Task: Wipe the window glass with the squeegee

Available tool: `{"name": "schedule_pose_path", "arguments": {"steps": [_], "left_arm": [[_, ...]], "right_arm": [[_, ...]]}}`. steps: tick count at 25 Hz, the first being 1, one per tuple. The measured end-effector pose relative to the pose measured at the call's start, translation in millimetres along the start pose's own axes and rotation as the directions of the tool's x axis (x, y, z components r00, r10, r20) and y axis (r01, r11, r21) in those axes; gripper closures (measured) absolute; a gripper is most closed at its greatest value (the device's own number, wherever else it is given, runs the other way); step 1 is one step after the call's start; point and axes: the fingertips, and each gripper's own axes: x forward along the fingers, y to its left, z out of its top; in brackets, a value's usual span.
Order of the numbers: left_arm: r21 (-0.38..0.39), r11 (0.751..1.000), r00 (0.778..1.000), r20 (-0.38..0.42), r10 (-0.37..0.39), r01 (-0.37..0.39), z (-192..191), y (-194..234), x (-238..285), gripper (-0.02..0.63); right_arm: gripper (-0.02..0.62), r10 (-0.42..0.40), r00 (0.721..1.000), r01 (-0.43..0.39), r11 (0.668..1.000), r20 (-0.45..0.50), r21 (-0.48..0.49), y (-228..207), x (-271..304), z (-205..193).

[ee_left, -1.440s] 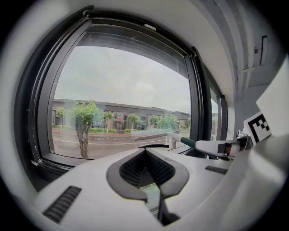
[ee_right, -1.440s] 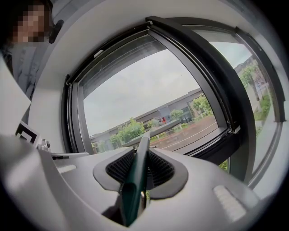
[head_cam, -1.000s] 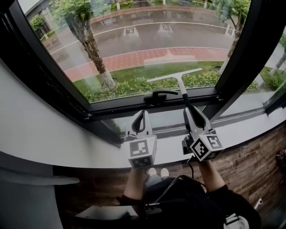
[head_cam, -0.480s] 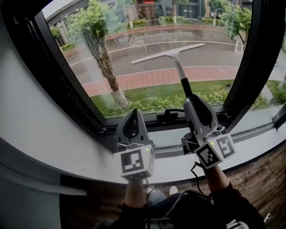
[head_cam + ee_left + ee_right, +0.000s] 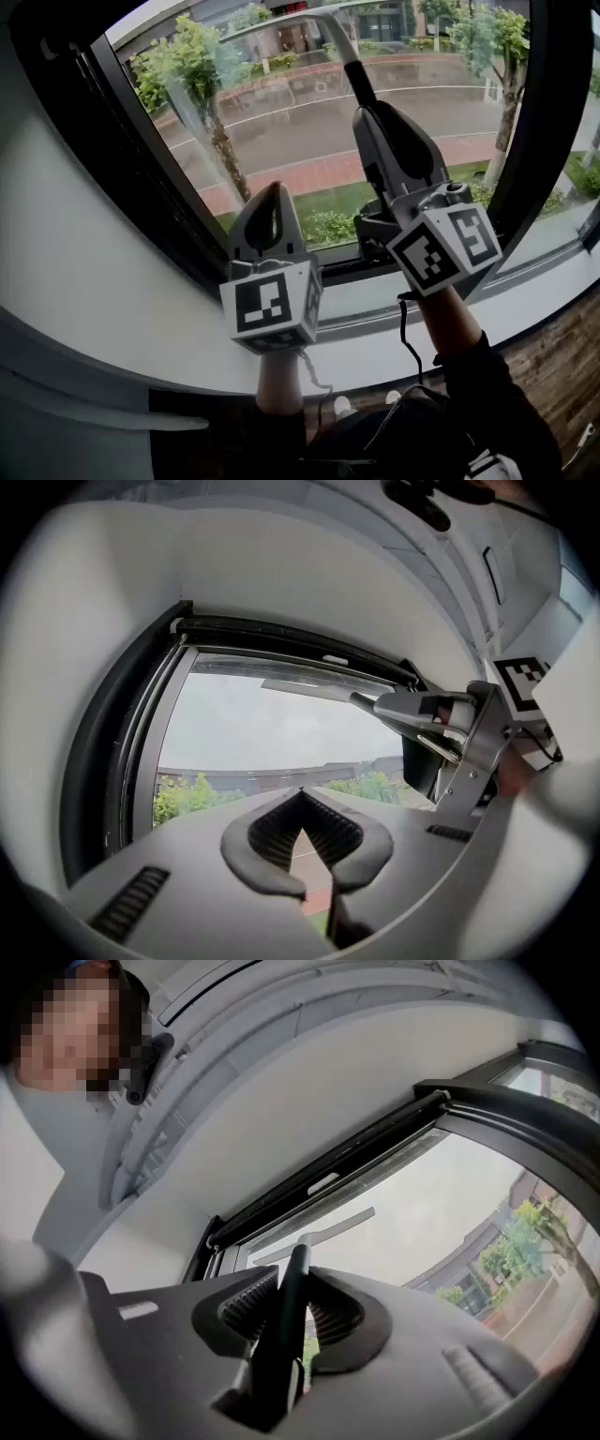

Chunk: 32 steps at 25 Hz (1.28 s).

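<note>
The squeegee's black handle [image 5: 353, 70] rises from my right gripper [image 5: 367, 105], which is shut on it. Its pale blade [image 5: 281, 19] lies against the window glass [image 5: 281, 122] near the top of the pane. In the right gripper view the handle [image 5: 289, 1307] sits between the jaws of the right gripper [image 5: 286, 1277], and the blade [image 5: 314, 1232] shows just under the upper frame. My left gripper [image 5: 276, 189] is held up to the left, lower down, shut and empty. In the left gripper view its jaws [image 5: 301, 803] meet with nothing inside; the blade [image 5: 314, 688] and right gripper [image 5: 422, 710] show ahead.
A black window frame [image 5: 141, 169] surrounds the pane, with a white sill [image 5: 375, 328] below it and a white wall [image 5: 66, 253] at the left. Wooden flooring [image 5: 553, 375] lies under the sill. Outside stand a tree [image 5: 202, 75] and a road.
Both grippers have risen. The right one has carried the squeegee from the lower part of the glass up to the top of the pane.
</note>
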Motion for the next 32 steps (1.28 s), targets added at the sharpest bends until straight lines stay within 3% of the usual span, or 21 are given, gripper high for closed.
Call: {"name": "schedule_pose_path", "arguments": {"steps": [6,13,32], "left_arm": [[0.041,0.997,0.996,0.051,-0.072,0.07,37,28,22,0.604],[0.003,0.993,0.987,0.111,-0.115,0.116,59,54,25,0.604],[-0.034,0.995,0.992,0.094,-0.086,0.09,40,64,21,0.604]], "right_arm": [[0.497,-0.034,0.998,0.036,0.998,0.044,-0.047,22,54,1],[0.497,-0.064,0.995,0.07,0.995,0.073,-0.077,37,82,4],[0.497,-0.062,0.998,0.065,0.991,0.03,-0.114,39,92,-8]]}}
